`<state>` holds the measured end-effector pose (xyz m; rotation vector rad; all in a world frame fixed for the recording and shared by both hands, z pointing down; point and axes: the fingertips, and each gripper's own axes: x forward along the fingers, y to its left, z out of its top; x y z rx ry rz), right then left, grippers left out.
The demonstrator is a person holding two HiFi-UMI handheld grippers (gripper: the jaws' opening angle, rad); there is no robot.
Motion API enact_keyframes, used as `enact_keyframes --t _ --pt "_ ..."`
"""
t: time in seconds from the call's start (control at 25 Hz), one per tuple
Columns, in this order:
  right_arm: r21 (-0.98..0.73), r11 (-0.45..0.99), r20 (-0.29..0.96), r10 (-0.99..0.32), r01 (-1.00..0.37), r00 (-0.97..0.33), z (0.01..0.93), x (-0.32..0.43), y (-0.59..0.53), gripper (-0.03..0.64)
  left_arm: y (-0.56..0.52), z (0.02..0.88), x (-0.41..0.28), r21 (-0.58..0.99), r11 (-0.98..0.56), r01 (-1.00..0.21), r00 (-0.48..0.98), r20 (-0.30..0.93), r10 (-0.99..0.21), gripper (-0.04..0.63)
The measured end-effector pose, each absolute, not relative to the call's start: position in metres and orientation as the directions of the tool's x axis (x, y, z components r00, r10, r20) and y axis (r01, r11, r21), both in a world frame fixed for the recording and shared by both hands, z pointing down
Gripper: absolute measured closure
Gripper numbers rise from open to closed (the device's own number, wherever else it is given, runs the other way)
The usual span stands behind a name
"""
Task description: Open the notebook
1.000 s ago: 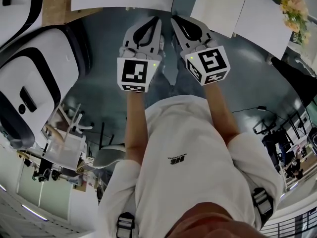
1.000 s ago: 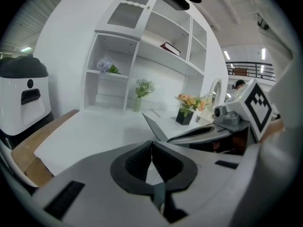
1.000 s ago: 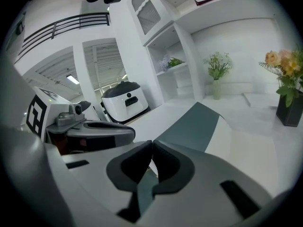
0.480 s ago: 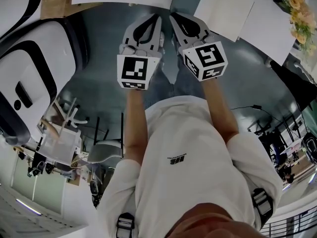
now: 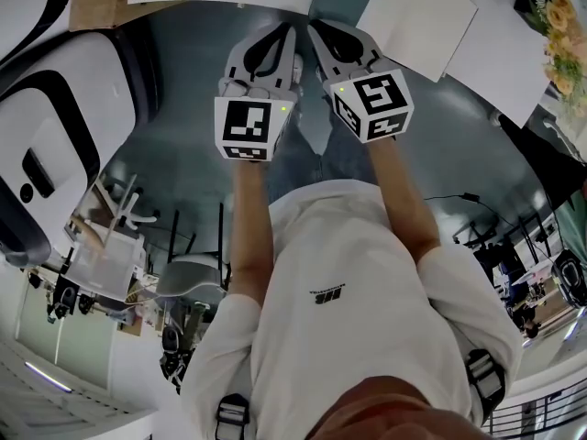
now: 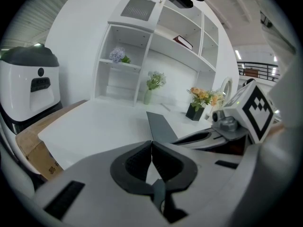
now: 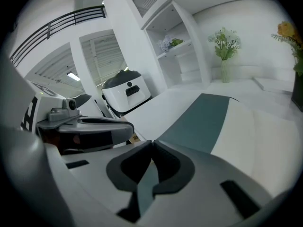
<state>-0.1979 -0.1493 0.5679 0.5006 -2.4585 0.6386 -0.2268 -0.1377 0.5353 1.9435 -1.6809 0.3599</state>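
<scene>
Two grippers (image 6: 152,143) (image 7: 151,143), three bunches of flowers (image 6: 117,55) (image 6: 155,79) (image 6: 202,96)

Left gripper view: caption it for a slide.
Left gripper, jaws shut and empty, before a white table, right gripper alongside.

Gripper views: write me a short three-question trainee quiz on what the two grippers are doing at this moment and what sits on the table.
1. True or false: the left gripper has its jaws wide apart.
2. What is between the jaws of the right gripper? A) a notebook B) a flower stem C) nothing
3. Fill in: in the left gripper view, the orange flowers stand in a ___ pot.

Key: 1 false, the jaws are together. 2 C. 3 dark.
</scene>
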Motion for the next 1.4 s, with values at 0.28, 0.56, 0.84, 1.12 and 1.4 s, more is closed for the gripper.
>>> enact_keyframes --t 0.28,0.56,0.84,1.12,1.4 --pt "-0.346 0.818 0.603 -0.181 -0.460 -0.777 0.582 -0.204 -0.148 0.611 -0.140 0.542 -0.231 0.223 -0.052 -0.973 0.166 0.534 -0.829 0.595" --pt "-0.342 0.823 0.617 -0.167 -0.453 -0.769 0.591 -0.206 -0.148 0.611 -0.138 0.544 -0.235 0.222 -0.029 -0.975 0.147 0.538 -0.830 0.595" --pt "-0.332 0.838 0.624 -0.150 -0.433 -0.767 0.595 -0.210 -0.146 0.608 -0.136 0.544 -0.237 0.221 -0.017 -0.975 0.136 0.538 -0.832 0.595" --pt "-0.330 0.846 0.607 -0.148 -0.418 -0.781 0.588 -0.213 -0.142 0.569 -0.133 0.539 -0.237 0.218 -0.023 -0.976 0.139 0.531 -0.836 0.595" --pt "-0.309 0.841 0.597 -0.193 -0.445 -0.779 0.574 -0.204 -0.149 0.569 -0.132 0.529 -0.234 0.209 -0.043 -0.977 0.148 0.521 -0.841 0.595"
